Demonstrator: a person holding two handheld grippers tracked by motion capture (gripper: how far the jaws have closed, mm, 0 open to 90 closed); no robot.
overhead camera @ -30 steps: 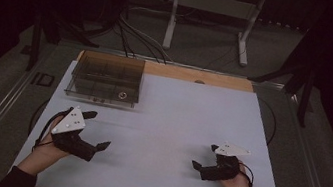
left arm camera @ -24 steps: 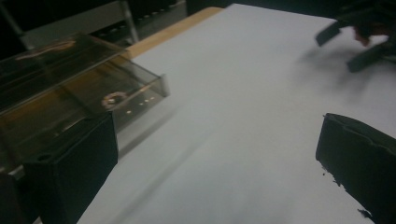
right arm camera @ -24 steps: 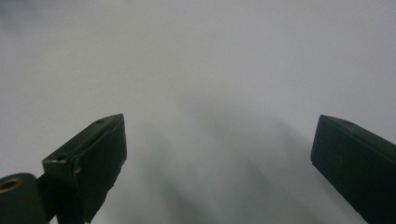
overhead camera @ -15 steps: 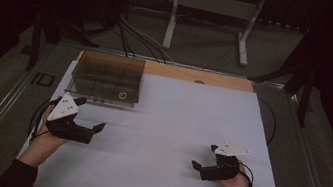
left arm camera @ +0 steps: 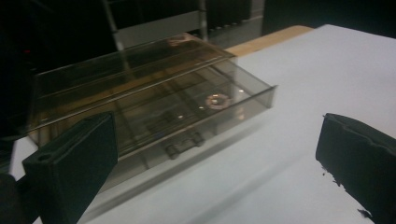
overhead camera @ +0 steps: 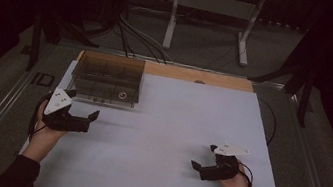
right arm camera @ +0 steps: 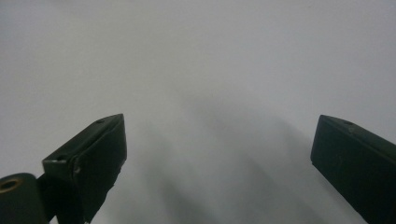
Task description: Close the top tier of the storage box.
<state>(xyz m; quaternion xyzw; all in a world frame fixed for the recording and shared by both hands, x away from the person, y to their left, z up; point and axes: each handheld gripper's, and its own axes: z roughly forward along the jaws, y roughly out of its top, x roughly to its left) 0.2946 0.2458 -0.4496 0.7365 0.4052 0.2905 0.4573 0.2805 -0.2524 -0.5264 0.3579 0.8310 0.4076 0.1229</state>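
Left hand-held gripper (overhead camera: pixel 82 110) wide open, empty, near clear box (overhead camera: pixel 107 78); right hand-held gripper (overhead camera: pixel 202 165) wide open, empty over desk (overhead camera: pixel 174 125).

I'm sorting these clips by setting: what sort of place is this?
Probably a lab or recording workshop, not a home: a table with a white sheet, a metal stand with loose cables on the floor behind, and a clear compartment box.

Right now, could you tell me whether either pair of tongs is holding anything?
Nothing is held: the left tongs near the clear box and the right tongs are both open and empty.
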